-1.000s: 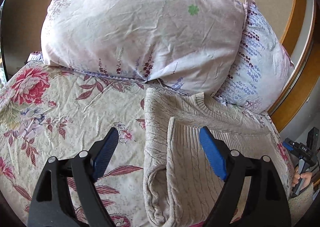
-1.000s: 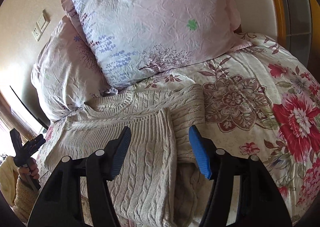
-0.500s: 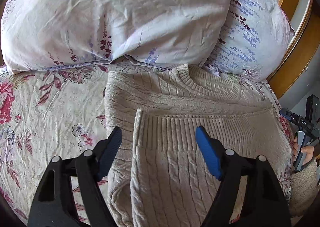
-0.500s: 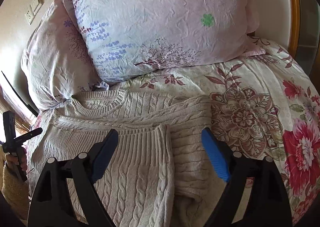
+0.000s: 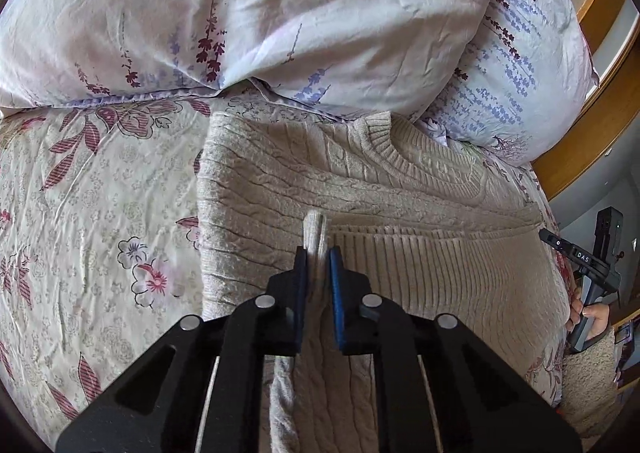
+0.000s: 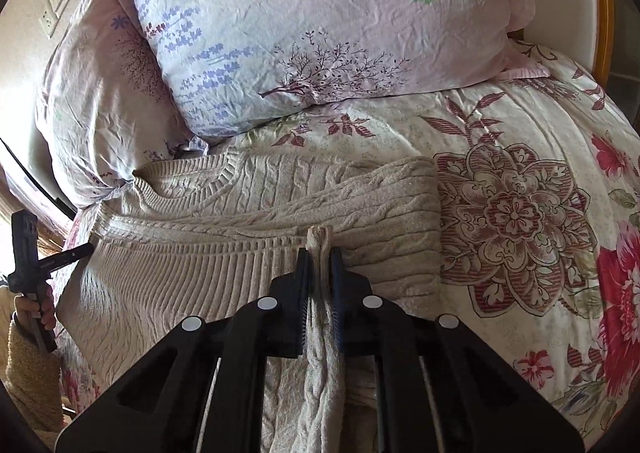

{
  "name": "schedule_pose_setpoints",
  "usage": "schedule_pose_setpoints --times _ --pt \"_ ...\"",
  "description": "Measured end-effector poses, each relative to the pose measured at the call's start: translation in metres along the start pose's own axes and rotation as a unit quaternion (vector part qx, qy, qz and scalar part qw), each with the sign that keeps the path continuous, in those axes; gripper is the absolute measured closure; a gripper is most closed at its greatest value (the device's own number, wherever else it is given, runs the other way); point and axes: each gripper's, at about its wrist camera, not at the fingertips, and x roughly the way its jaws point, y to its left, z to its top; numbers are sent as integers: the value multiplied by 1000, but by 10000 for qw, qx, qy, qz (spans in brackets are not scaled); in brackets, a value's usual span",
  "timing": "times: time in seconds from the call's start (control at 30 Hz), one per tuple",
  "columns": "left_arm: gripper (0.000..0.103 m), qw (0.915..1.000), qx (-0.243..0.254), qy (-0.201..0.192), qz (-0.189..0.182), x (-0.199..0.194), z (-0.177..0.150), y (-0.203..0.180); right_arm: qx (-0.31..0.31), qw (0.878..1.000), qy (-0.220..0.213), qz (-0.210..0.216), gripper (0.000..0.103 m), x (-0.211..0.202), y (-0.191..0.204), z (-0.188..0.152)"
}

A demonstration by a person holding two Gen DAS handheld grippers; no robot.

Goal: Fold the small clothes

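A beige cable-knit sweater (image 5: 360, 189) lies on the floral bedspread, its ribbed hem folded up over the body toward the collar. My left gripper (image 5: 318, 253) is shut on the left corner of the ribbed hem, with a pinch of knit sticking out past the fingertips. My right gripper (image 6: 320, 253) is shut on the right corner of the same hem on the sweater (image 6: 280, 205). Each gripper's handle and the hand on it show at the edge of the other's view, the right gripper (image 5: 592, 269) and the left gripper (image 6: 32, 253).
Two pale floral pillows (image 5: 280, 13) (image 6: 320, 21) lean just behind the sweater's collar. The floral bedspread (image 5: 80, 213) (image 6: 520, 213) stretches to both sides. A wooden headboard frame (image 5: 592, 113) runs at the bed's far edge. A wall socket (image 6: 56, 5) sits left of the pillows.
Both grippers were open above the hem; they have moved forward and closed on the hem's two corners.
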Motion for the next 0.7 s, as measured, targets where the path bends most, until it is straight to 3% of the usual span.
schedule_pose_setpoints --times 0.13,0.4,0.53,0.7 --pt "94 10000 -29 -81 -34 -5 -1 2 100 9998 -151 84 93 -7 -1 3" --pt "96 9960 -115 -810 -369 -45 14 3 259 9967 -652 404 94 -33 3 18" --pt "96 9922 -67 -1187 -371 -60 31 -5 418 9935 -946 472 94 -43 3 32" --pt "96 9849 -400 -1662 -288 -60 61 -2 685 9880 -1331 370 94 -48 -5 58"
